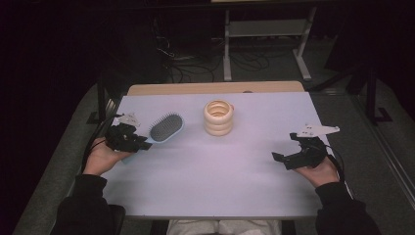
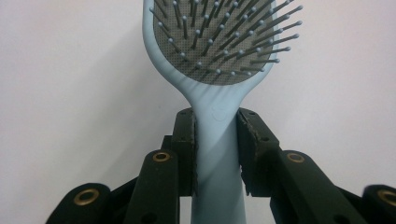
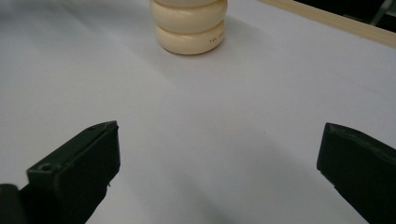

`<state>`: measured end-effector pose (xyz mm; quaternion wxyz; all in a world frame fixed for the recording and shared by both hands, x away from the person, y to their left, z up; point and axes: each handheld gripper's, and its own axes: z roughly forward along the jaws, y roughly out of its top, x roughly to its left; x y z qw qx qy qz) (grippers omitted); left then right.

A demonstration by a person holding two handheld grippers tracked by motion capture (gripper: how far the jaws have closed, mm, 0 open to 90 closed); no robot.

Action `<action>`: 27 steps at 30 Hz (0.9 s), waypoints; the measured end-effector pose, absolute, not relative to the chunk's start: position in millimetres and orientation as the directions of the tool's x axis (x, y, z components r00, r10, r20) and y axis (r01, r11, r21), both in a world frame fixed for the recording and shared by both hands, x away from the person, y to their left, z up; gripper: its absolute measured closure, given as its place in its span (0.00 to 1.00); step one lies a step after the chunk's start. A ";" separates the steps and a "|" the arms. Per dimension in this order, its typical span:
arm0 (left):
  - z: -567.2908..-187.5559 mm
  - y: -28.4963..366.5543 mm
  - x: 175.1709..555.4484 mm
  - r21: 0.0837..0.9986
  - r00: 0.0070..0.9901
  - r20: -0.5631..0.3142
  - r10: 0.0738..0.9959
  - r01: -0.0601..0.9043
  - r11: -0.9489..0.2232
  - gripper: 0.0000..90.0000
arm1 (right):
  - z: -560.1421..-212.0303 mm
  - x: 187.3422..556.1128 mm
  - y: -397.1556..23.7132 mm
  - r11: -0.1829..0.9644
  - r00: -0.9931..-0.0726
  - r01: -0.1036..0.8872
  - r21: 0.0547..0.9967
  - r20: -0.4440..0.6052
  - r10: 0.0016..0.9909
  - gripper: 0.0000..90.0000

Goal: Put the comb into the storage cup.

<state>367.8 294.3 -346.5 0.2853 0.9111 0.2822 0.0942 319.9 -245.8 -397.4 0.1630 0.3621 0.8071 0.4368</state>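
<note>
A light blue hairbrush (image 1: 165,129) with a grey bristle pad is held by its handle at the table's left side. My left gripper (image 1: 142,145) is shut on that handle; in the left gripper view the hairbrush (image 2: 219,70) rises between the two black jaws, my left gripper (image 2: 217,140) pinching the neck just below the head. A cream stack of three rings (image 1: 218,118) stands upright at the table's middle back. My right gripper (image 1: 284,159) hovers at the right side, jaws wide apart and empty. Ahead of my right gripper (image 3: 219,149), the ring stack (image 3: 189,25) stands farther off.
The pale lilac table top (image 1: 210,176) has a wooden strip (image 1: 215,88) along its far edge. Behind it on the dark floor lie cables (image 1: 195,63) and a white metal frame (image 1: 266,39).
</note>
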 end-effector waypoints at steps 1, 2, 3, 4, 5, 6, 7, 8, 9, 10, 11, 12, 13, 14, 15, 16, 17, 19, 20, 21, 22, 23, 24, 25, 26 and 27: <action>-343.8 293.4 368.2 0.576 0.825 0.013 0.565 0.456 -0.678 0.78 | -397.4 319.8 -245.7 0.356 -0.684 0.442 0.823 0.053 0.727 0.00; -341.1 292.4 368.7 0.578 0.826 0.016 0.564 0.453 -0.679 0.78 | -397.3 319.6 -245.6 0.355 -0.684 0.444 0.823 0.055 0.727 0.00; -338.7 291.2 368.9 0.584 0.827 0.024 0.562 0.445 -0.679 0.78 | -397.3 319.6 -245.6 0.355 -0.685 0.443 0.823 0.056 0.727 0.00; -336.8 290.4 369.2 0.587 0.827 0.023 0.562 0.443 -0.677 0.78 | -397.4 319.8 -245.7 0.354 -0.685 0.443 0.823 0.056 0.726 0.00; -333.6 288.8 369.6 0.589 0.830 0.026 0.558 0.438 -0.679 0.78 | -397.4 319.8 -245.8 0.353 -0.685 0.444 0.824 0.057 0.727 0.00; -332.0 287.5 369.7 0.593 0.830 0.029 0.557 0.434 -0.679 0.78 | -397.3 319.7 -246.3 0.351 -0.684 0.446 0.823 0.060 0.727 0.00; -329.1 285.4 370.0 0.592 0.832 0.033 0.554 0.430 -0.681 0.78 | -397.2 319.7 -246.5 0.348 -0.683 0.446 0.825 0.062 0.728 0.00; -326.8 283.5 370.4 0.591 0.835 0.041 0.549 0.423 -0.687 0.78 | -397.0 319.6 -247.1 0.345 -0.683 0.443 0.827 0.062 0.728 0.00; -324.5 281.3 370.5 0.590 0.835 0.045 0.549 0.421 -0.689 0.78 | -396.7 319.6 -247.4 0.343 -0.682 0.443 0.828 0.064 0.728 0.00; -322.1 279.3 370.9 0.589 0.838 0.048 0.544 0.416 -0.693 0.78 | -396.6 319.5 -247.6 0.341 -0.682 0.444 0.829 0.065 0.729 0.00; -320.5 277.6 371.0 0.591 0.838 0.049 0.543 0.414 -0.693 0.78 | -396.6 319.5 -247.7 0.341 -0.682 0.444 0.829 0.065 0.728 0.00; -317.3 275.1 371.7 0.590 0.841 0.055 0.538 0.408 -0.697 0.78 | -396.6 319.5 -247.7 0.342 -0.682 0.443 0.829 0.065 0.728 0.00; -315.5 273.5 372.1 0.589 0.842 0.052 0.537 0.408 -0.697 0.78 | -396.4 319.4 -247.5 0.342 -0.683 0.444 0.829 0.065 0.728 0.00; -312.5 270.8 372.6 0.589 0.845 0.060 0.531 0.400 -0.703 0.78 | -396.3 319.3 -247.5 0.341 -0.683 0.443 0.829 0.065 0.728 0.00; -309.9 268.4 372.7 0.589 0.845 0.070 0.530 0.394 -0.705 0.78 | -396.0 319.0 -247.5 0.340 -0.683 0.443 0.829 0.066 0.728 0.00; -307.5 266.1 372.7 0.594 0.845 0.080 0.529 0.385 -0.706 0.78 | -395.7 318.9 -247.2 0.341 -0.685 0.440 0.830 0.065 0.725 0.00; -305.0 263.9 372.6 0.601 0.846 0.084 0.526 0.378 -0.704 0.78 | -395.4 318.6 -246.6 0.341 -0.687 0.440 0.831 0.067 0.723 0.00; -300.6 259.7 373.1 0.614 0.851 0.086 0.518 0.364 -0.700 0.78 | -395.0 318.4 -245.2 0.344 -0.693 0.435 0.832 0.065 0.718 0.00; -298.9 258.0 373.5 0.615 0.852 0.094 0.515 0.358 -0.703 0.78 | -394.9 318.4 -244.3 0.346 -0.695 0.435 0.831 0.065 0.716 0.00; -297.0 255.5 374.2 0.615 0.852 0.100 0.514 0.353 -0.705 0.78 | -394.9 318.5 -243.6 0.350 -0.697 0.435 0.830 0.064 0.714 0.00; -294.4 252.5 375.2 0.614 0.854 0.106 0.509 0.347 -0.710 0.78 | -394.7 318.5 -242.3 0.354 -0.700 0.435 0.828 0.063 0.712 0.00; -293.0 250.5 375.6 0.615 0.854 0.109 0.508 0.343 -0.710 0.78 | -393.9 318.3 -240.5 0.360 -0.702 0.433 0.826 0.059 0.710 0.00; -290.7 247.4 376.4 0.613 0.858 0.114 0.501 0.336 -0.715 0.78 | -393.0 318.3 -239.4 0.368 -0.704 0.430 0.824 0.051 0.708 0.00; -289.1 244.7 376.9 0.613 0.860 0.118 0.497 0.330 -0.718 0.78 | -390.4 318.4 -236.8 0.386 -0.704 0.431 0.816 0.037 0.710 0.00; -287.6 242.3 377.3 0.611 0.860 0.124 0.494 0.326 -0.721 0.78 | -387.6 318.1 -235.0 0.394 -0.706 0.427 0.814 0.028 0.708 0.00; -286.6 239.6 377.5 0.615 0.860 0.130 0.494 0.321 -0.721 0.78 | -385.0 317.7 -233.6 0.398 -0.710 0.417 0.817 0.020 0.704 0.00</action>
